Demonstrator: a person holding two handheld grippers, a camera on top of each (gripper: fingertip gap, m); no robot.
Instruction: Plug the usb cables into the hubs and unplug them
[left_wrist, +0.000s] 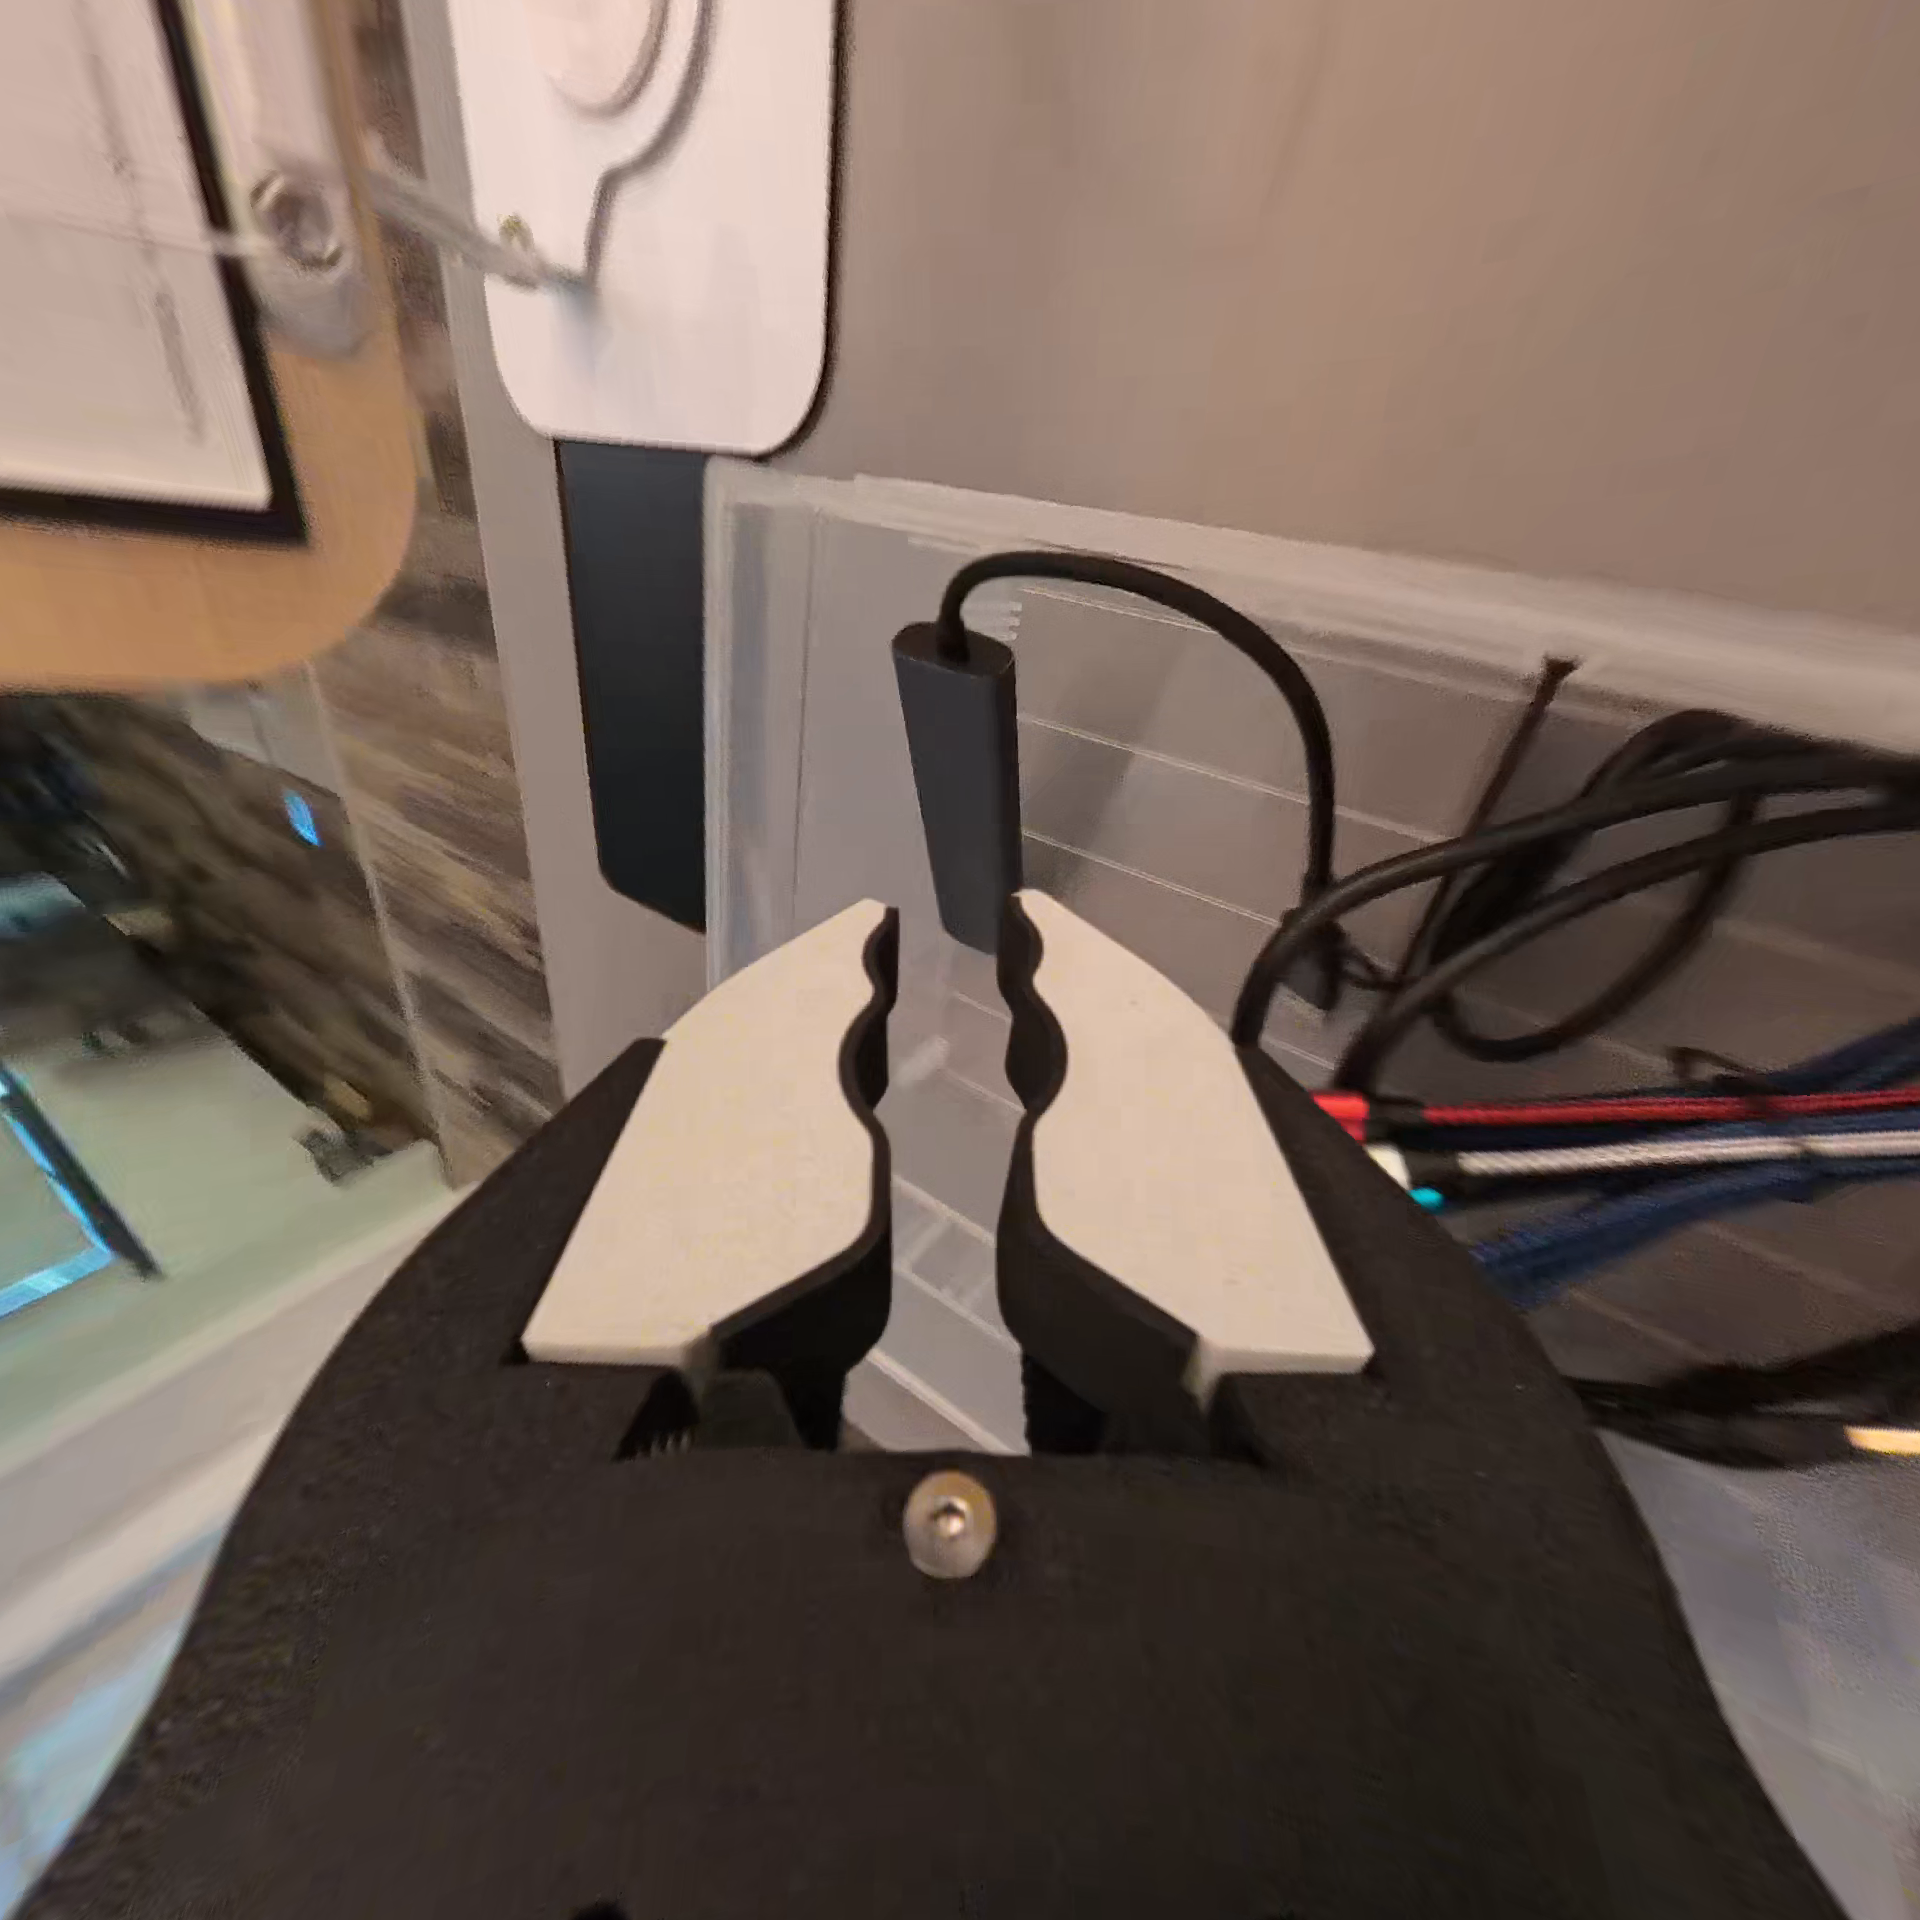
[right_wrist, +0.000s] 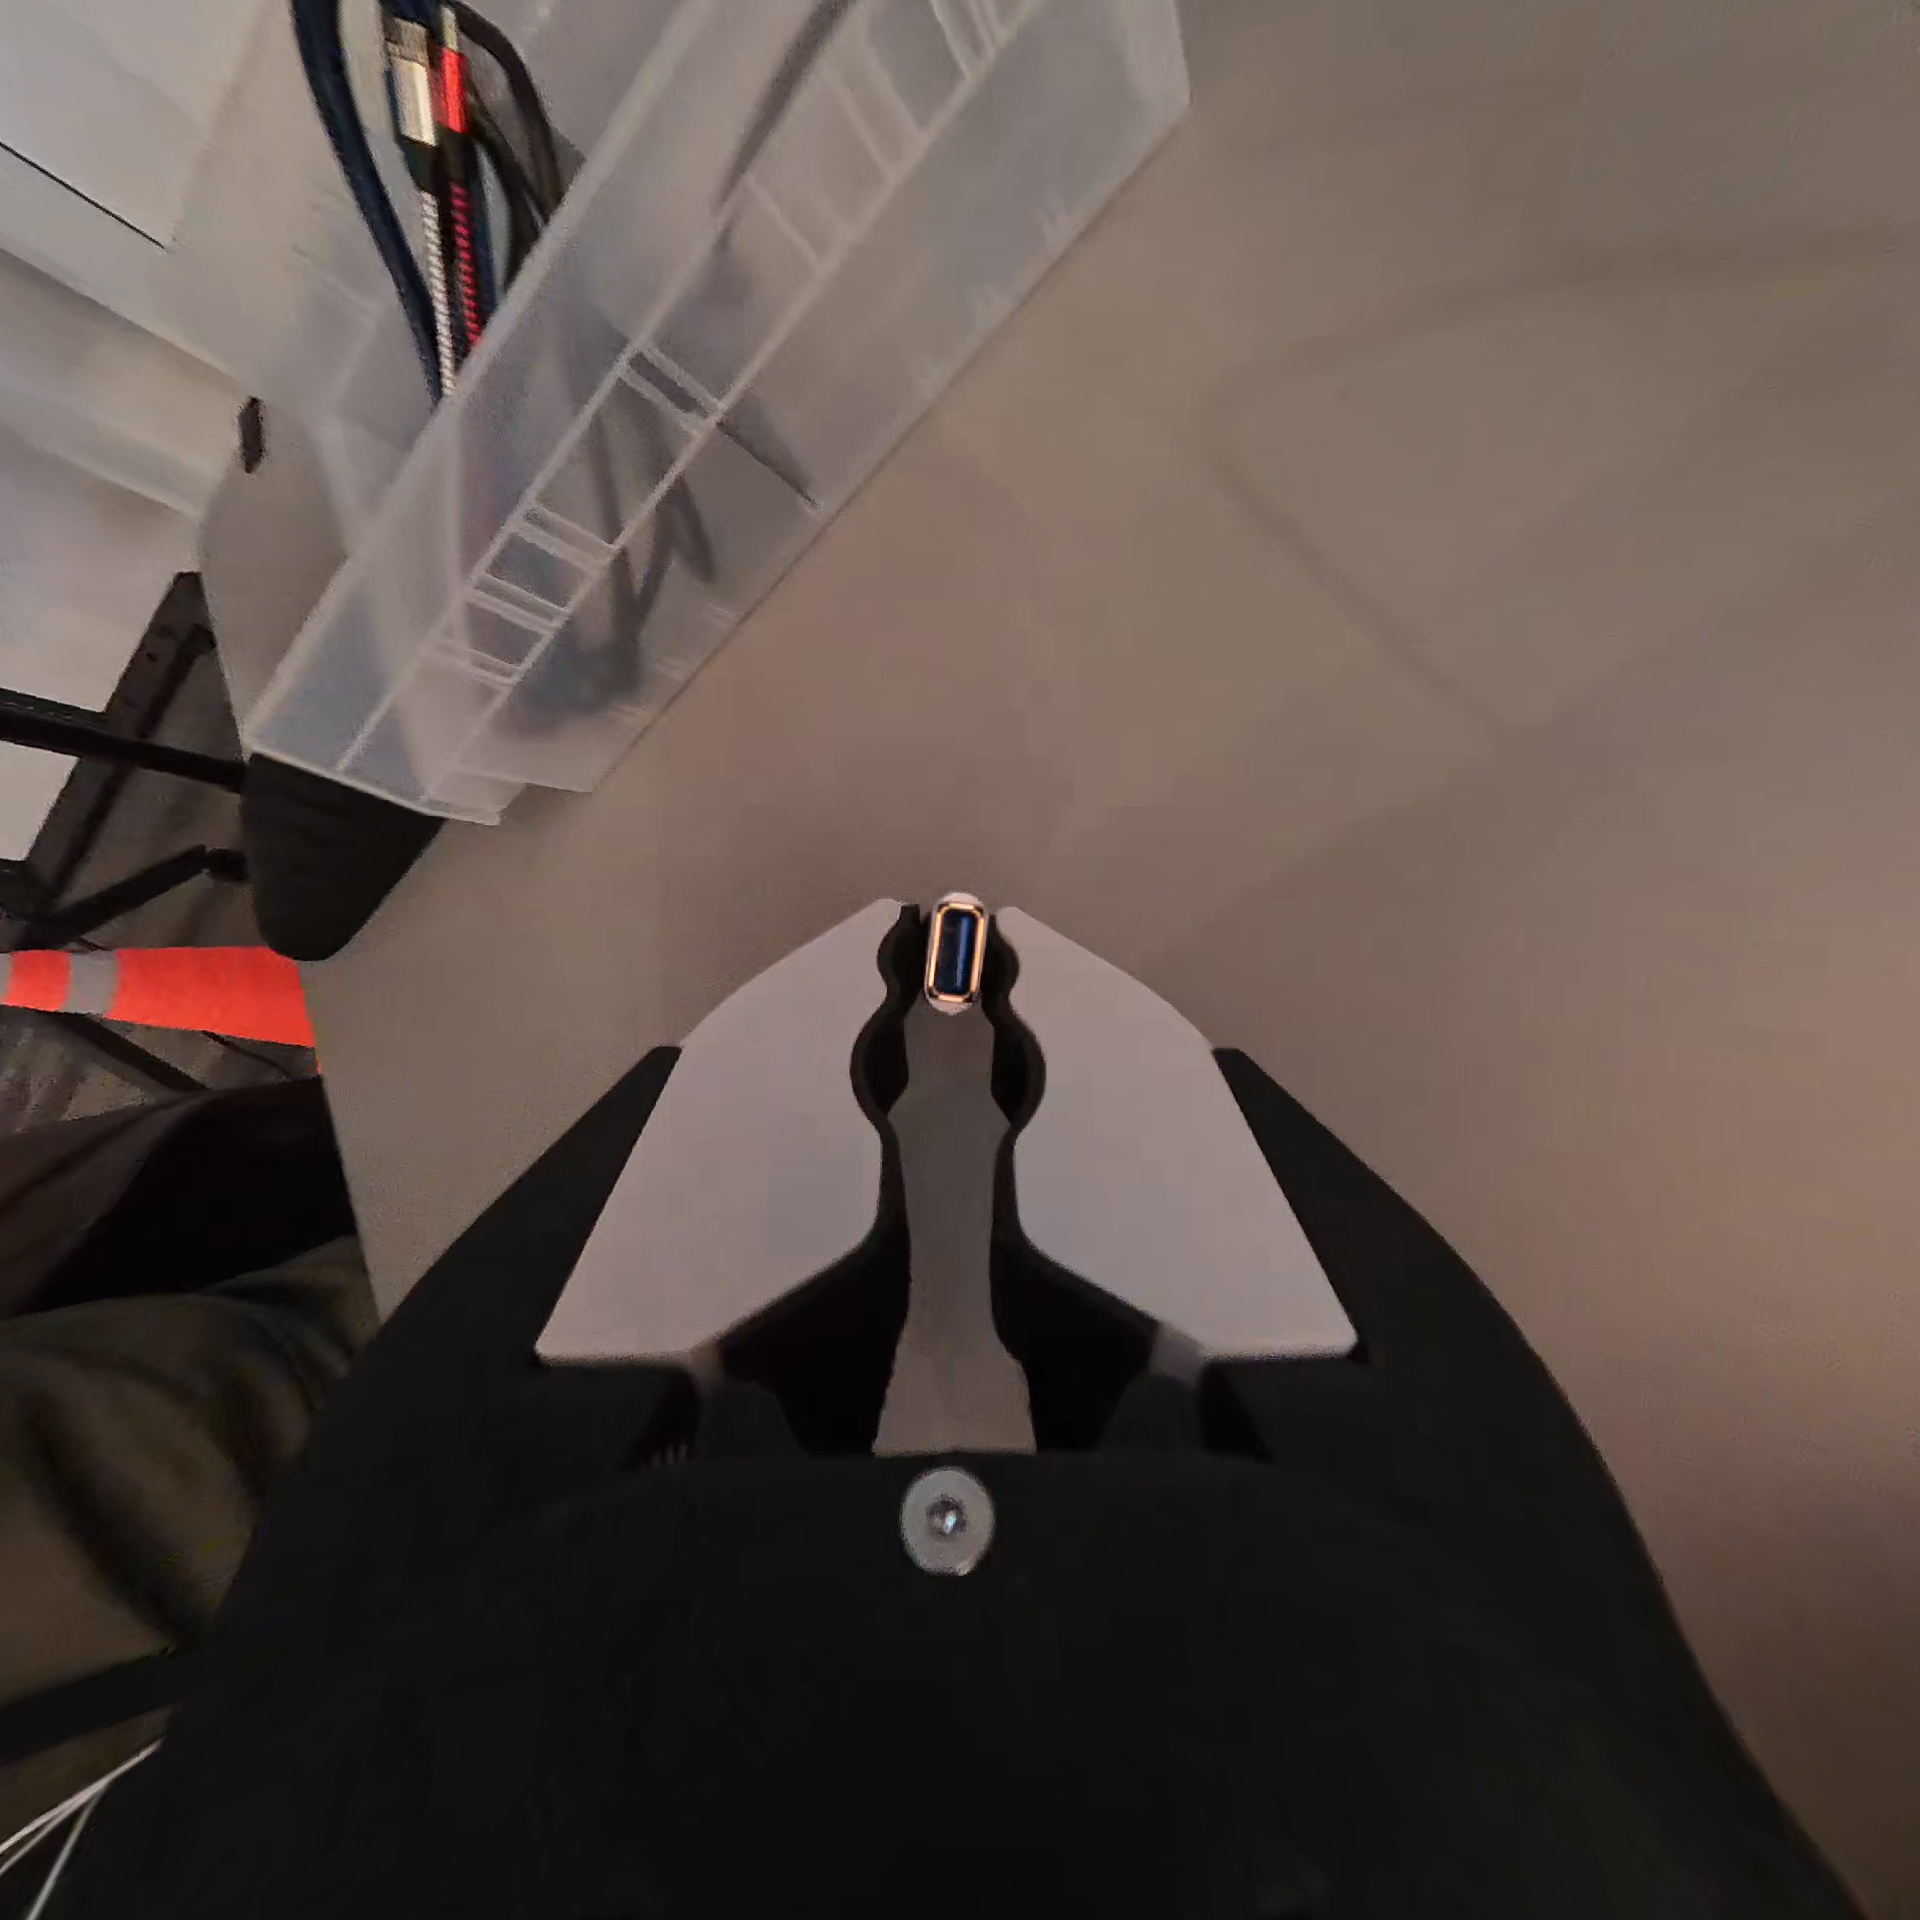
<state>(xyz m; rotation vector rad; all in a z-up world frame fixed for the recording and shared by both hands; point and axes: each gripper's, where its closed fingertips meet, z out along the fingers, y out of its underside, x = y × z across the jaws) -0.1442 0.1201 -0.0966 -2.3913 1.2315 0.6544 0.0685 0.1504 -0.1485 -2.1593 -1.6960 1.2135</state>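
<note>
In the left wrist view my left gripper holds a slim dark grey USB hub by its lower end. The hub stands upright, and its black lead loops over from the top down to the right. In the right wrist view my right gripper is shut on a USB plug with a silver shell and a blue insert. The plug's open end faces the camera, above a plain beige surface. Neither gripper shows clearly in the other's view.
A clear plastic bin stands behind the hub; it also shows in the right wrist view. It holds tangled black, red, white and blue cables, also seen in the right wrist view. A white panel and a wooden board are at upper left. My hands' fingertips stand some 25 centimeters from each other. The left tips stand about 25 centimeters off the white panel.
</note>
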